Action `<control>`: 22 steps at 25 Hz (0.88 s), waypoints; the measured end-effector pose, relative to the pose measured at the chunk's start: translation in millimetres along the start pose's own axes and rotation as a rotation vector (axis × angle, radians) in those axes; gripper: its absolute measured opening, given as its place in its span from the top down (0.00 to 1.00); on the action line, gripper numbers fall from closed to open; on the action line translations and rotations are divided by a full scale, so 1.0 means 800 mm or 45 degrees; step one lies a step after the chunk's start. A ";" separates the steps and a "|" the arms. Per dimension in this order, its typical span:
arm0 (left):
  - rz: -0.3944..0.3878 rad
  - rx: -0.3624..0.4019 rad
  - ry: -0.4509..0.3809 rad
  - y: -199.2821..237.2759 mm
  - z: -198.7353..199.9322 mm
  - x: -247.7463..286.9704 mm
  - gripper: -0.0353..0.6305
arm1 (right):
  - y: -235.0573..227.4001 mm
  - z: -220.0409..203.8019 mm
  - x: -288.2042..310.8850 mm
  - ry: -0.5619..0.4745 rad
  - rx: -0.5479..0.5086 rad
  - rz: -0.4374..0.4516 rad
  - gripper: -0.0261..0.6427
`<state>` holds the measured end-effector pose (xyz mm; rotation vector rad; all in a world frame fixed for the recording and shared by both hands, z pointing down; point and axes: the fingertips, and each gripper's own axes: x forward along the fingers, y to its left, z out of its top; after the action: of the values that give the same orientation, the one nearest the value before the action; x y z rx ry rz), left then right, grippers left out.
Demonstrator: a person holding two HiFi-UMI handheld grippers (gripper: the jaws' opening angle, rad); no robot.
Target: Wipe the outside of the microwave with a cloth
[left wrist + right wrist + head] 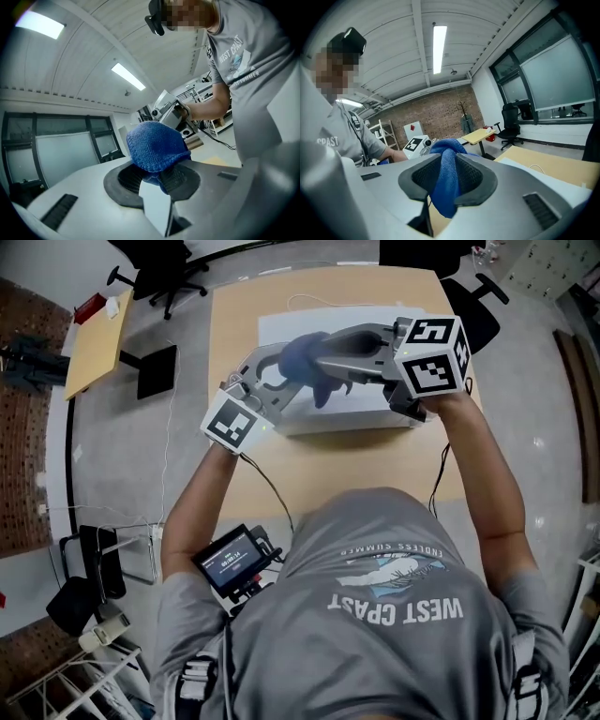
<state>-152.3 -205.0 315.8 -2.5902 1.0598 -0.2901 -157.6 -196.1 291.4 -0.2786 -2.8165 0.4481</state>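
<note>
From the head view, I hold both tongs level above the white microwave [281,332], which sits on the wooden table [234,315]. The left tongs [281,364] reach in from the left and the right tongs [323,367] from the right, and their tips meet over the microwave's top. The blue cloth [302,354] is bunched between the two tips, clear of the microwave, with a tail hanging down below the right tongs.

In the left gripper view, my left tongs [157,177] are pinching the cloth [154,145]. The two dark pads press on its lower fold, and the rest bulges up above them in a rounded lump. Behind that lump the right tongs [174,110] show in my other hand.

In the right gripper view, my right tongs [445,180] are also clamped on the cloth [444,178]. A thick fold runs down between the pads, sticking out above them and drooping below. Beyond the cloth sits the square-marked cube of the left tongs [414,143].
</note>
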 end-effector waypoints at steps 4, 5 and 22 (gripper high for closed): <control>0.056 -0.120 0.049 0.034 -0.014 0.006 0.80 | -0.036 0.026 -0.022 -0.148 0.079 -0.048 0.81; 0.067 -0.128 0.016 0.056 -0.017 0.006 0.81 | -0.054 0.040 -0.022 -0.205 0.090 -0.077 0.81; 0.438 -0.557 0.146 0.204 -0.283 -0.097 0.82 | -0.170 -0.060 -0.019 -0.339 0.299 -0.428 0.81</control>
<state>-380.7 -309.4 459.9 -2.7084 1.7511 -0.1325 -148.9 -313.1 376.0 0.3212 -2.9400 0.7745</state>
